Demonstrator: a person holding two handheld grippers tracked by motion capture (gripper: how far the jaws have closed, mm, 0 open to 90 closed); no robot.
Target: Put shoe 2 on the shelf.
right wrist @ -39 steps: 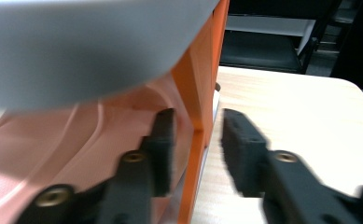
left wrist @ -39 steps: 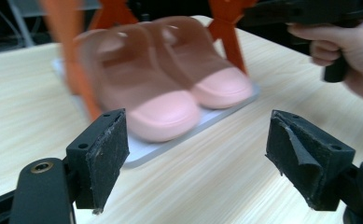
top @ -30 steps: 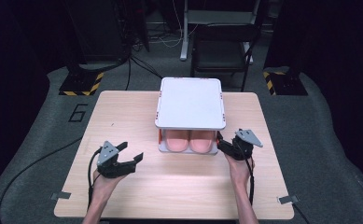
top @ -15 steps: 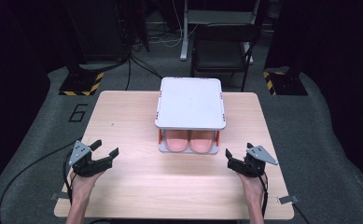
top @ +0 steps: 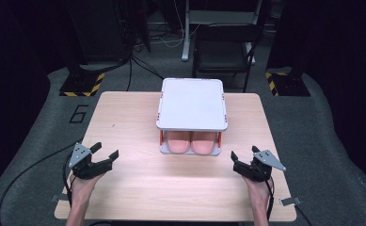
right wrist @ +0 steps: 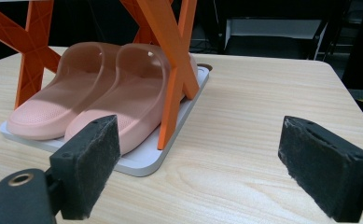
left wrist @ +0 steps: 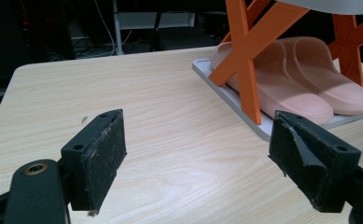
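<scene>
Slippers [top: 191,141], a pink pair, lay side by side on the lower tray of a small white rack [top: 192,103] with orange legs, standing mid-table [top: 138,188]. Left of the rack, near the table's edge, the left gripper [top: 106,154] hovered with jaws spread, holding nothing. Right of the rack, the right gripper [top: 243,157] was likewise agape and empty.

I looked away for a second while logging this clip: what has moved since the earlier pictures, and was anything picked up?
Both hands drew back from the rack toward the near table edge and outward: the left tool went left, the right tool went right. Both remain open and empty; nothing was picked up or released. The rack and the pink slippers on its lower shelf stayed put.
</scene>
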